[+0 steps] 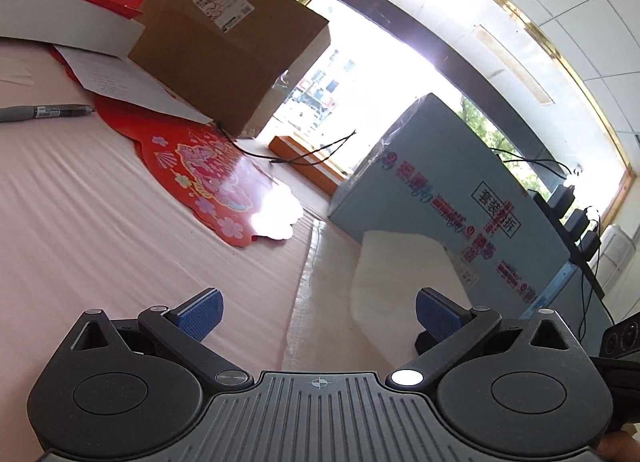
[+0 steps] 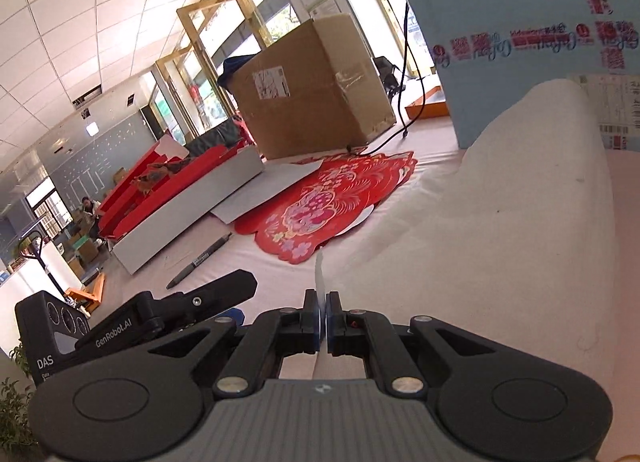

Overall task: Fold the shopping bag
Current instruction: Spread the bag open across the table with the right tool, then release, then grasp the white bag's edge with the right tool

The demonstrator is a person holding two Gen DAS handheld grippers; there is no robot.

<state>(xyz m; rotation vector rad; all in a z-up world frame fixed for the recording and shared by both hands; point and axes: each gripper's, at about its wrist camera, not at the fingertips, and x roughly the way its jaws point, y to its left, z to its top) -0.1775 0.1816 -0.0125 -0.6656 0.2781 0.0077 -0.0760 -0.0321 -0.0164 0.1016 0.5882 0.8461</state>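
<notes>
Right gripper point(image 2: 322, 316): blue pads pressed together on a thin edge of the white shopping bag point(image 2: 500, 254), which rises in a loose sheet toward the blue box point(image 2: 520, 22). Left gripper point(image 1: 318, 312): spread, empty, beside the bag over the pink tabletop point(image 1: 80, 222). Risk: the thin pinch may slip, or the unsupported sheet may sag and crease crookedly.

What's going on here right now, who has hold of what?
A person is folding a white shopping bag on a pink-covered table. The right tool is shut on an edge of the bag, and the fabric rises in a hump ahead of it. The left tool is open and holds nothing. A red paper cutting, a pen and a cardboard box lie beyond.
</notes>
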